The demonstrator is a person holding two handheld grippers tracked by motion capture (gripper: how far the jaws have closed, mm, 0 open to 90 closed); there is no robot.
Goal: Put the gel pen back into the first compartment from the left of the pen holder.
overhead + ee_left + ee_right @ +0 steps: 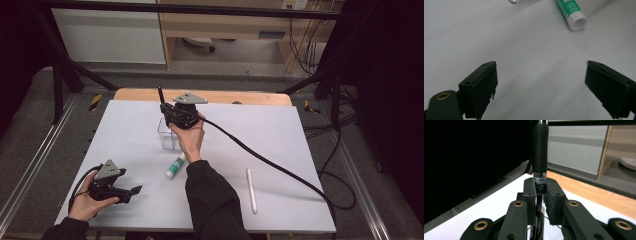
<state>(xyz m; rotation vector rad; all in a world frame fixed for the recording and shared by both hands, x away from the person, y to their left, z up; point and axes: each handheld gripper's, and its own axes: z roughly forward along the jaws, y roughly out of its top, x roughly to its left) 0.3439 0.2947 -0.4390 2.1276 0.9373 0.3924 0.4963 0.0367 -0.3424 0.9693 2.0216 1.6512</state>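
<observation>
White table (280, 150), with a clear box (166, 134) near the middle. Right gripper (170, 114) squeezes a black pen (161, 95) upright over it. Left gripper (131, 192) waits, jaws wide apart, holding nothing. Next, I think: lower the pen in.

The right claw (165, 107) is held up over the middle of the worktop's far half, jaws pointing upward and pressed tight on a black pen (541, 152), the sleeved forearm reaching in from the near edge. The left claw (131, 192) rests low near the near-left corner, cradled in the hand (86, 202), jaws wide apart with nothing between them.
</observation>
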